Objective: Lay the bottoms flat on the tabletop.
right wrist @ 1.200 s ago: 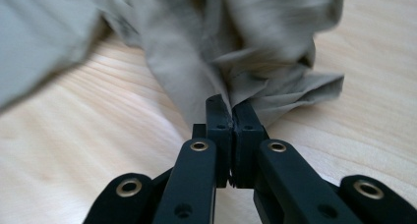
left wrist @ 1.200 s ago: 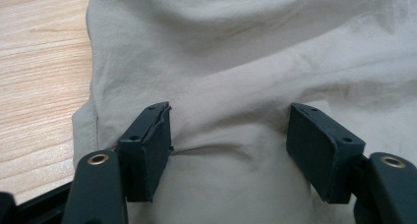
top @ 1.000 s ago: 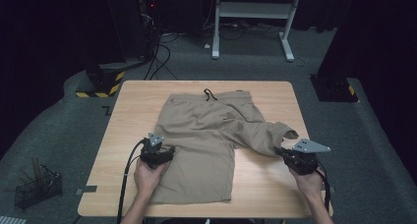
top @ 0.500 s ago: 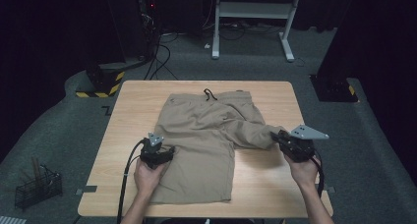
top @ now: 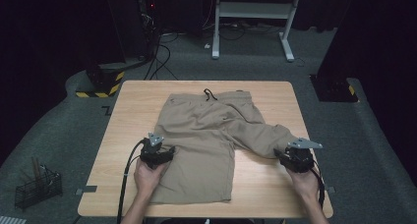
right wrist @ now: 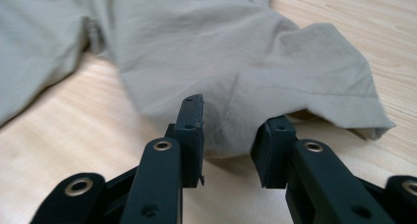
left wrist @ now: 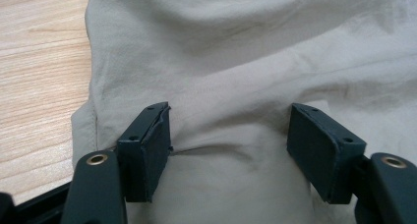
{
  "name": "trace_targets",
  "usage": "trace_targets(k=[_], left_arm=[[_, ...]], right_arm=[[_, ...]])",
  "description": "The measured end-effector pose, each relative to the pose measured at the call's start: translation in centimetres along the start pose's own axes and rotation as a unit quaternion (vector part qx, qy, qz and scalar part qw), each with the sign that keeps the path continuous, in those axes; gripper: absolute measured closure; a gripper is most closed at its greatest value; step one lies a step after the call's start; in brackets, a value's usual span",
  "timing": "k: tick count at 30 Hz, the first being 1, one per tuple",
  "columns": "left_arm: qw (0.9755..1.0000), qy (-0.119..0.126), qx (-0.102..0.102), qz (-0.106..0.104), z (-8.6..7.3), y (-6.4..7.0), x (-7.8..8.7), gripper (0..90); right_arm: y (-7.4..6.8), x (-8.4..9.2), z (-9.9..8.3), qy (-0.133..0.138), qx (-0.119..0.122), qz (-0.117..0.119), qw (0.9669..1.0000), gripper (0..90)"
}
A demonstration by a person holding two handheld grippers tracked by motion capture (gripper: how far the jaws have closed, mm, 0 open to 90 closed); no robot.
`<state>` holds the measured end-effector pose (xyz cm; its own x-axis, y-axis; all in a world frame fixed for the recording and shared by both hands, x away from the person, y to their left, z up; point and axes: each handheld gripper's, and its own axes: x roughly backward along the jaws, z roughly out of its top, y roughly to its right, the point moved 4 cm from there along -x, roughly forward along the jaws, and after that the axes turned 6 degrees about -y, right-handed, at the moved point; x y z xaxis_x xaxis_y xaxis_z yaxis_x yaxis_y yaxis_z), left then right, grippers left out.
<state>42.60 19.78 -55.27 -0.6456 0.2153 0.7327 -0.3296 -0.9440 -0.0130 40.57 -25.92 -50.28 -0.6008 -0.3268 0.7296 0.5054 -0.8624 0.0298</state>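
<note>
Khaki shorts (top: 211,140) lie flat across the middle of the wooden table (top: 133,116), waistband at the far side. Nearest me, my left gripper (top: 157,153) rests on the left leg, jaws apart with cloth bunched between them, I'd say to pin that side down. My right gripper (top: 295,157) sits at the right leg's hem (right wrist: 344,101); its jaws have just been opening, fabric between them but no longer pinched. Off the table, near left, a wire basket (top: 37,189) holds some sticks.

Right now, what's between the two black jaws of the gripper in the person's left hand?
Beige fabric of the shorts: in the left gripper view a raised fold of it sits between the open jaws of the left gripper.
</note>
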Motion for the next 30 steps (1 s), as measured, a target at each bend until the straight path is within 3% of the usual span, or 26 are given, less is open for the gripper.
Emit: trace_targets(k=[7,12,20,25,30], left_arm=[[1.0,0.0,0.0,0.0,0.0,0.0,0.0,33.0],[1.0,0.0,0.0,0.0,0.0,0.0,0.0,33.1],[1.0,0.0,0.0,0.0,0.0,0.0,0.0,33.0],[1.0,0.0,0.0,0.0,0.0,0.0,0.0,33.0],[1.0,0.0,0.0,0.0,0.0,0.0,0.0,33.0]], right_arm=[[-1.3,1.5,-2.2,-0.002,0.004,0.024,0.9997,68.6],[-2.0,2.4,-2.8,0.016,0.001,0.031,0.9994,68.7],[-4.5,3.6,-2.2,0.047,0.042,0.075,0.9952,67.8],[-5.0,2.3,-1.4,0.042,0.044,0.073,0.9955,64.6],[-4.3,-0.7,-0.7,0.014,0.058,0.033,0.9977,57.2]])
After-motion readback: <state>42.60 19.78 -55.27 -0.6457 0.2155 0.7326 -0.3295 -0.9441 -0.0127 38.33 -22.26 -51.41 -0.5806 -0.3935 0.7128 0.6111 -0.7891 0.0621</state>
